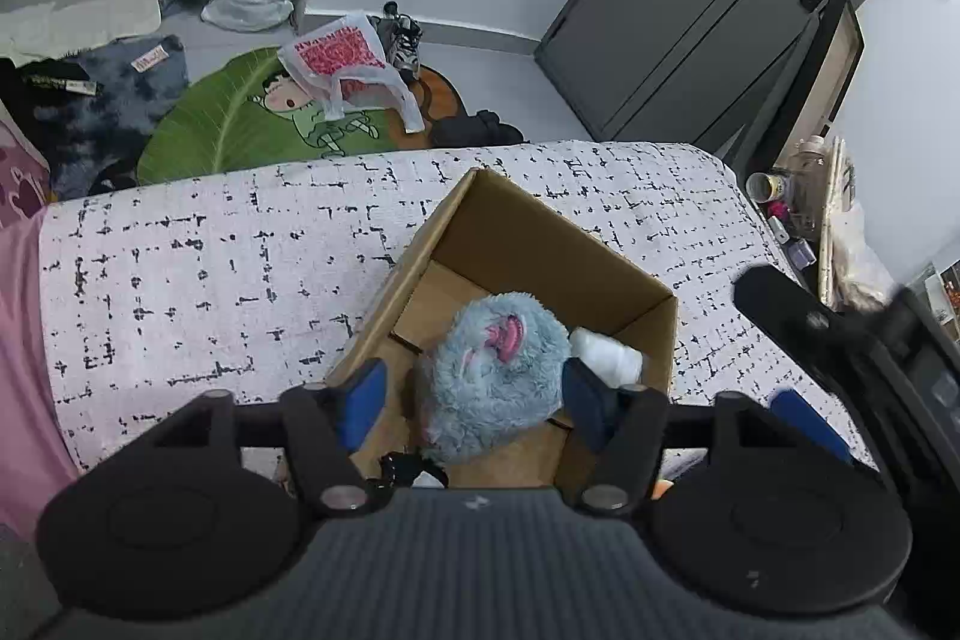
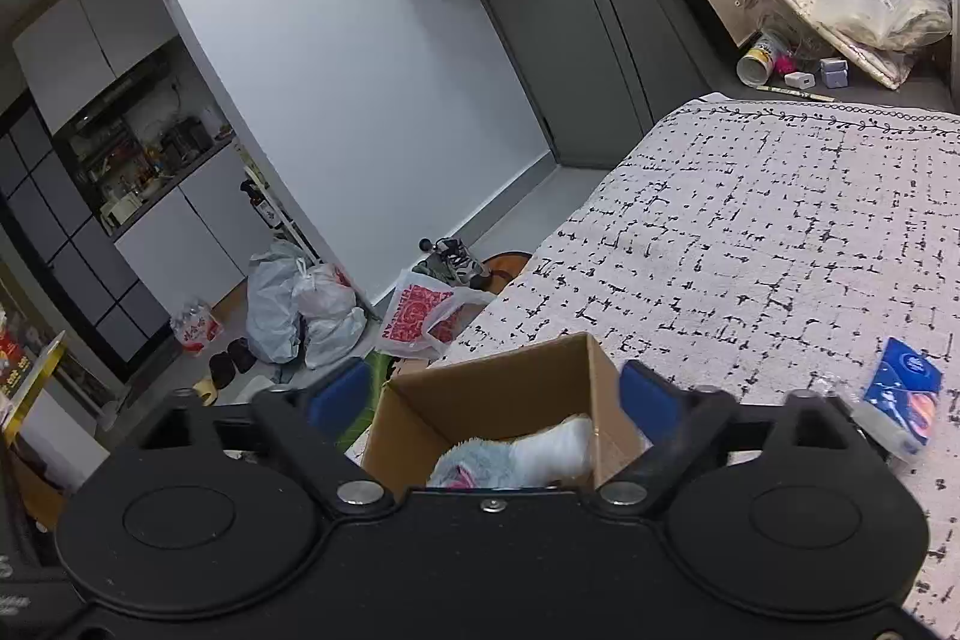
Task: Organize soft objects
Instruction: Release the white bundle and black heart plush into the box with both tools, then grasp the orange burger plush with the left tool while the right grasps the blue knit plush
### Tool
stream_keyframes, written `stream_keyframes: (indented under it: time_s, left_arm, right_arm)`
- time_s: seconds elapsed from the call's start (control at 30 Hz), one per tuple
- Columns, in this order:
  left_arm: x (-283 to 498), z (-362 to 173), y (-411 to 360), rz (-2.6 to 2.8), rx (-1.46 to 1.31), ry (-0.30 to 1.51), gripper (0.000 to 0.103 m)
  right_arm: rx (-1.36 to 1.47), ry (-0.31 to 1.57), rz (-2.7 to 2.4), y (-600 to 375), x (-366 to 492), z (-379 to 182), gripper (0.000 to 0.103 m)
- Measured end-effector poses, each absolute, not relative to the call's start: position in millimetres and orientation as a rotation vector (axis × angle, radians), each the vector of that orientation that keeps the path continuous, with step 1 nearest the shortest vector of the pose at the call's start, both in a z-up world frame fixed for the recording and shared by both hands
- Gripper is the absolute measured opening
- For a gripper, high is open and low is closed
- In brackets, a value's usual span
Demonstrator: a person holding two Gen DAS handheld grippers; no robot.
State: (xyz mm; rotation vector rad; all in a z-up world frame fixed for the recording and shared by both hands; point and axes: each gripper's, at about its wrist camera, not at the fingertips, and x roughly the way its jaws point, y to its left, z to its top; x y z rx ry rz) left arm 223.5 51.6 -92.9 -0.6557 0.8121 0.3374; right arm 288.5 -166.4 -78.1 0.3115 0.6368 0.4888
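Left wrist view: both grippers' jaws spread over the cardboard box (image 1: pixel 600 274) holding a blue plush (image 1: pixel 486 388); no writing legible.

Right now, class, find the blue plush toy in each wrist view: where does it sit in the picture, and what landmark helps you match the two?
Left wrist view: the blue plush toy sits lower centre, inside the cardboard box, between the open left gripper fingers.
Right wrist view: bottom centre, only its top shows, in the box beside a white soft item.
Shared landmark: the cardboard box on the patterned bedspread.
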Motion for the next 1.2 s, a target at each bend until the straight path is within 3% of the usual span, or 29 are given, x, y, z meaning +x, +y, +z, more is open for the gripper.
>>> stream_keyframes:
  time_s: [0.1,0.23,0.37,0.8,1.2]
  left_arm:
    - [225.1,-92.6,45.9,0.327,-0.635,0.819,0.075]
    - [225.3,-92.6,36.6,0.319,-0.605,0.829,0.079]
    - [226.0,-92.2,24.1,0.279,-0.573,0.848,0.083]
    - [221.3,-73.0,-33.6,0.168,-0.361,0.810,0.085]
    - [226.6,-56.6,-98.2,-0.029,-0.233,0.816,0.085]
  right_arm:
    - [0.307,0.651,0.474,-178.3,284.8,-75.0,0.095]
    - [0.311,0.641,0.445,-200.0,277.7,-68.5,0.103]
    - [0.316,0.650,0.423,-220.6,273.1,-62.1,0.103]
    - [0.294,0.680,0.338,-279.2,252.3,-45.6,0.103]
    - [0.477,0.728,0.247,-343.6,253.2,-82.6,0.103]
